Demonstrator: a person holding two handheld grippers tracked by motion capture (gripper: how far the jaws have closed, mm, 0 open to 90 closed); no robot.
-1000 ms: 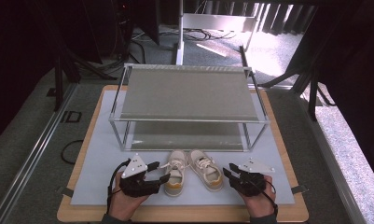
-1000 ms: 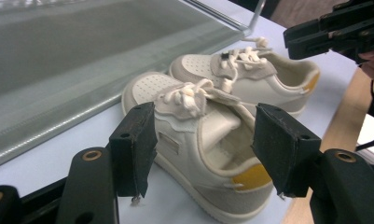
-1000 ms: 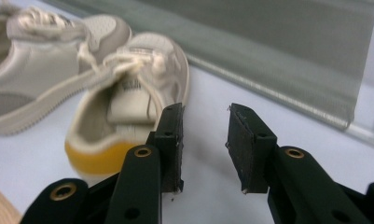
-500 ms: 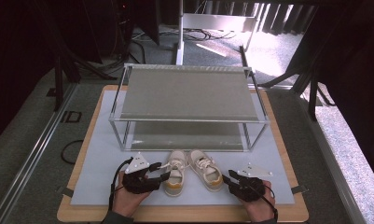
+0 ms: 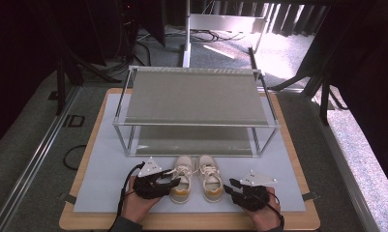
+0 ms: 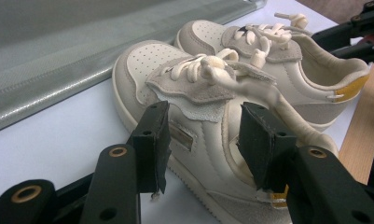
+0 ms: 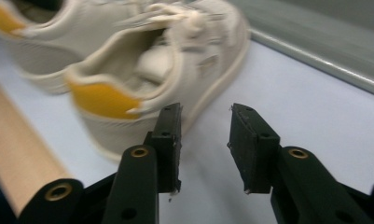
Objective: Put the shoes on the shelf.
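Note:
Two small cream shoes with yellow heel tabs stand side by side on the white mat, toes toward the rack. My left gripper reaches the left shoe from its outer side. In the left gripper view the left gripper straddles that shoe's side wall, one pad outside and one at the collar. Its jaws have just been closing and I see no firm squeeze. My right gripper sits by the right shoe at the heel. The right gripper stands open over bare mat, with the blurred right shoe just left of it.
A two-tier metal rack with grey shelves stands close behind the shoes. The mat lies on a wooden board whose front edge runs under my hands. Dark floor, cables and stands surround the table.
My left gripper has slid right and down onto the left shoe, and its jaws have narrowed around the side wall. The right gripper has barely shifted.

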